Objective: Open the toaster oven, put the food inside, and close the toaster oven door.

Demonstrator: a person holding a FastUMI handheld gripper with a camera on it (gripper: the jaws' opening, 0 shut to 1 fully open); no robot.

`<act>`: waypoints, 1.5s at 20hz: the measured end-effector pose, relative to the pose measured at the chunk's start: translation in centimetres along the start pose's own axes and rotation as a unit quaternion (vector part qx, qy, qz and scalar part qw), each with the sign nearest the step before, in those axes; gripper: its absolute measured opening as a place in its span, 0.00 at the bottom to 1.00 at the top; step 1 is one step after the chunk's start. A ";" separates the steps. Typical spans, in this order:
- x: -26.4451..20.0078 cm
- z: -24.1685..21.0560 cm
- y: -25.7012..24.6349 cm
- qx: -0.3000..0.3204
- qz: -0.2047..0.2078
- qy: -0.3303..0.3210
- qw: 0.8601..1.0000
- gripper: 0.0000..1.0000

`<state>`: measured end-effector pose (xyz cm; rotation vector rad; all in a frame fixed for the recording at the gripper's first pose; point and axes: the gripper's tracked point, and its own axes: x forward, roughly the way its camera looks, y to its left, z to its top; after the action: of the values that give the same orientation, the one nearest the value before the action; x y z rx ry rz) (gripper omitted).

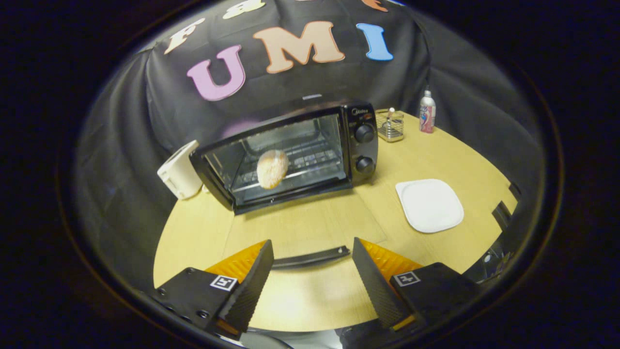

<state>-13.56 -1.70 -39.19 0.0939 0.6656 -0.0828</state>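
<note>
Hand-held gripper [310, 271]: its two fingers stand wide apart with nothing clamped between them; the ribbed inner faces look at each other across bare wood, well short of the toaster oven.
Toaster oven [290, 155]: a boxy black metal appliance, set at an angle on the surface beyond the fingers. Two round black knobs sit one above the other on its right-hand panel.
Oven door [302, 230]: a clear glass pane lying flat on the surface in front of the toaster oven, fully lowered; the wood grain shows through it. Its slim, dark, slightly curved handle [310, 258] lies at the door's near edge, between the two fingers.
Food [272, 168]: a rounded, pale golden piece with a rough, crumbly-looking crust, inside the toaster oven on the wire rack, left of the knobs.
Wire rack [310, 169]: thin shiny metal bars running across the toaster oven's cavity.
Plate [429, 205]: smooth, white, squarish with rounded corners, right of the toaster oven and nearer the fingers.
White box [180, 170]: a smooth blocky object just beside the toaster oven's left end.
Wire holder [390, 126]: a small metal basket just right of the toaster oven's back corner.
Bottle [426, 112]: slim, with a patterned label, right of the wire holder.
Surface [436, 160]: light wood with a fine straight grain.
</note>
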 end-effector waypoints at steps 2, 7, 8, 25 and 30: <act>0.1 -1.7 0.0 -0.014 -0.001 0.018 1.000 1.00; 1.4 -5.2 0.6 -0.041 0.010 0.060 0.997 1.00; 1.9 -5.6 0.6 -0.042 0.012 0.066 0.997 1.00; 6.3 -7.4 0.7 -0.096 0.009 0.093 0.991 1.00; 5.5 -6.4 1.2 -0.106 0.013 0.076 0.991 1.00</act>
<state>-13.01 -0.09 -47.52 -0.0967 0.8216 0.0203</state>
